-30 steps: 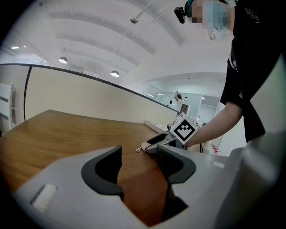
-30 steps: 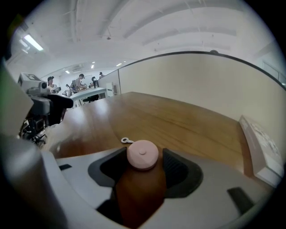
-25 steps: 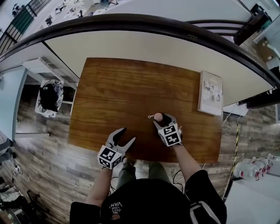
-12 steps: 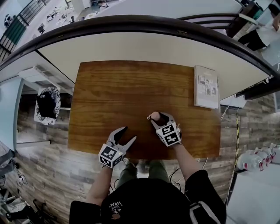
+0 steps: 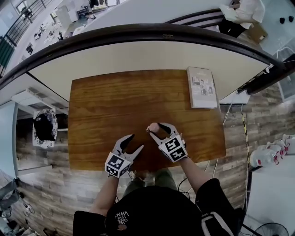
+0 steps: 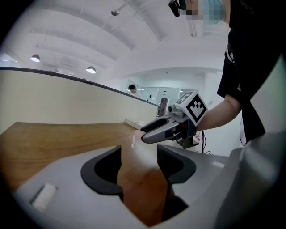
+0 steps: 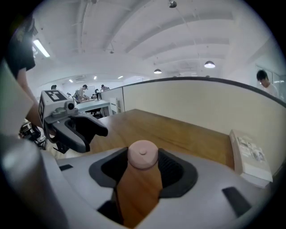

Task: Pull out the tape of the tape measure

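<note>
Left tool (image 5: 136, 141) agape, right tool (image 5: 156, 126) clamped.

A wooden table (image 5: 110, 101) stands against a curved cream partition (image 5: 138, 53) on wood-plank flooring (image 5: 50, 189).

Moved the right gripper (image 5: 156, 129) left across the table (image 5: 106, 106), carrying the pink tape measure (image 5: 153, 127) clamped in it, so way less gap to the left gripper (image 5: 136, 141) than a second ago. Turned it a bit as well, now aimed more up-and-left. Dragged the small pale tab (image 5: 148, 130) on the tape measure's left side along with it. Swung the head view too: book (image 5: 201, 87) now sitting further left in frame, person in white (image 5: 244, 11) popped in top right.
</note>
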A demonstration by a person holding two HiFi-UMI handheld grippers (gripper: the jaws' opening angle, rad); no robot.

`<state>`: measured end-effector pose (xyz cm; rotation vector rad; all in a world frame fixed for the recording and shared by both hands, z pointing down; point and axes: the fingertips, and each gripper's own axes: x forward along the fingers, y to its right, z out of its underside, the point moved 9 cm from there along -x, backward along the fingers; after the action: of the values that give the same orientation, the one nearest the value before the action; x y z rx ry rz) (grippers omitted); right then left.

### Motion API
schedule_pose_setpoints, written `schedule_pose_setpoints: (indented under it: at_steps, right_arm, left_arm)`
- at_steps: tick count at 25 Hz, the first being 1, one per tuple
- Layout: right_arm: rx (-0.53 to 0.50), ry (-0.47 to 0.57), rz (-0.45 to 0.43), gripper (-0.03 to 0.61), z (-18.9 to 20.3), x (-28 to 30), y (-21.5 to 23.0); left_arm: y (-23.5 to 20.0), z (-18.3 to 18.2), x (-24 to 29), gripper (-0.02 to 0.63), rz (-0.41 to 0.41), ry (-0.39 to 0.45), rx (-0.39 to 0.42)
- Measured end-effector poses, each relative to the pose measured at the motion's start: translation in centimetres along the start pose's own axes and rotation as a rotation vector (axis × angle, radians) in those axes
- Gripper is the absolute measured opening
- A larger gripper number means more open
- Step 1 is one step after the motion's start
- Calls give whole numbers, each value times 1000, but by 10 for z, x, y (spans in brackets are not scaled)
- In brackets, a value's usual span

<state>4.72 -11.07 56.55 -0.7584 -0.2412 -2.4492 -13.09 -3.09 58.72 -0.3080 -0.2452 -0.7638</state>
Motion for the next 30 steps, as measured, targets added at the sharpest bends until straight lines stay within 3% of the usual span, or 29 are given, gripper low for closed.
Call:
schedule_pose_setpoints:
  at_steps: [11, 18, 22, 26, 30]
  right_arm:
    - [-13, 76, 49, 218, -36, -61, -6]
    - [30, 146, 78, 218, -49, -89, -9]
    - [49, 163, 71, 218, -50, -98, -10]
    - [65, 167, 56, 218, -50, -103, -13]
    - [90, 173, 40, 218, -49, -106, -14]
  left_arm:
    - [18, -41, 32, 247, 90, 54, 184]
    - [34, -66, 45, 247, 158, 107, 254]
    - [38, -76, 48, 247, 162, 132, 304]
    - [42, -84, 46, 245, 165, 139, 410]
    - [45, -82, 44, 168, 157, 135, 512]
